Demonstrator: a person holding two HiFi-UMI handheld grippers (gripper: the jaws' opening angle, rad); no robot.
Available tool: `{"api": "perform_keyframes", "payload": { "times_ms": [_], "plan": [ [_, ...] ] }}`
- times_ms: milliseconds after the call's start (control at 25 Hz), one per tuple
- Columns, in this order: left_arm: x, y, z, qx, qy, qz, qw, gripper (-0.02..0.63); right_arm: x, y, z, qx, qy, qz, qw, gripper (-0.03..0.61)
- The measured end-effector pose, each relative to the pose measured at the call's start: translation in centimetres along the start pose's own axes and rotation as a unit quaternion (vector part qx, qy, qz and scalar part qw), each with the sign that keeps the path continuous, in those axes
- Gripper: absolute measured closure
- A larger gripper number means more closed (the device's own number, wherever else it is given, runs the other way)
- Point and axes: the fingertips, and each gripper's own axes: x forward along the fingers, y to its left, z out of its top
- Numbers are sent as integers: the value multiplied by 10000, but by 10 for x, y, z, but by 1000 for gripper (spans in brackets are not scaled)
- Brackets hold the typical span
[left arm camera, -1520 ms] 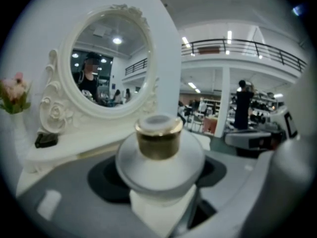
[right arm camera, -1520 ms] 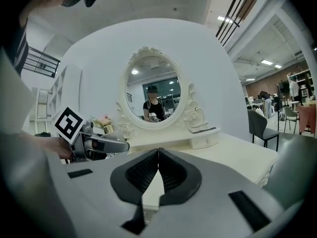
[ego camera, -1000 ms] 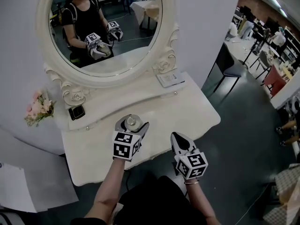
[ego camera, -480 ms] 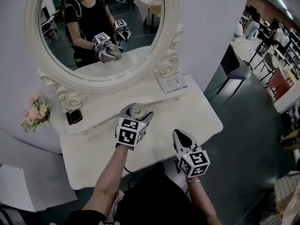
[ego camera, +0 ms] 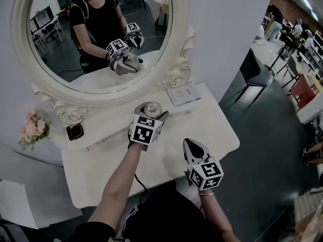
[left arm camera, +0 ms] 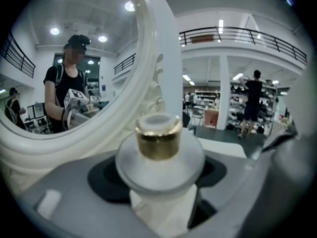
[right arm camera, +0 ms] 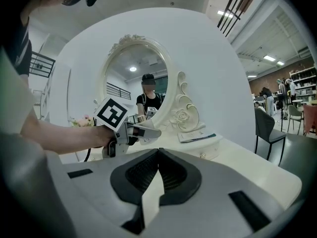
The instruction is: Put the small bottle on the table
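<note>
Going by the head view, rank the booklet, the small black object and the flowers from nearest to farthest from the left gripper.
1. The booklet, just right of the left gripper, which holds the small bottle.
2. The small black object, off to the left.
3. The flowers, farthest left, beyond the end of the table.

The left claw (ego camera: 151,113) is held forward at the end of a bare, outstretched left forearm (ego camera: 118,183), with its marker cube turned upward. Its jaws are closed on the small bottle (left arm camera: 159,148), which is gripped by its round body. The right claw (ego camera: 189,146) is held lower and nearer the body, to the right of the left one and well apart from it, with its jaws brought together on nothing and only the right wrist (ego camera: 206,198) seen behind its cube.
</note>
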Motion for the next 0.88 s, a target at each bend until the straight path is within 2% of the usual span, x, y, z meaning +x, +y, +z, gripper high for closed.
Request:
{"api": "perform_keyframes", "payload": {
  "times_ms": [200,640,880],
  "plan": [
    [29,9,0,35,132,95,9999,272,7,-8,-1,25,57,51,10000,574],
    [60,30,-2,-250,264,301,9989,272,17,-22,-3,93,123,100,9998,574],
    [75,33,2,-171,332,342,9987,272,14,-29,-4,141,111,54,9998,574]
  ]
}}
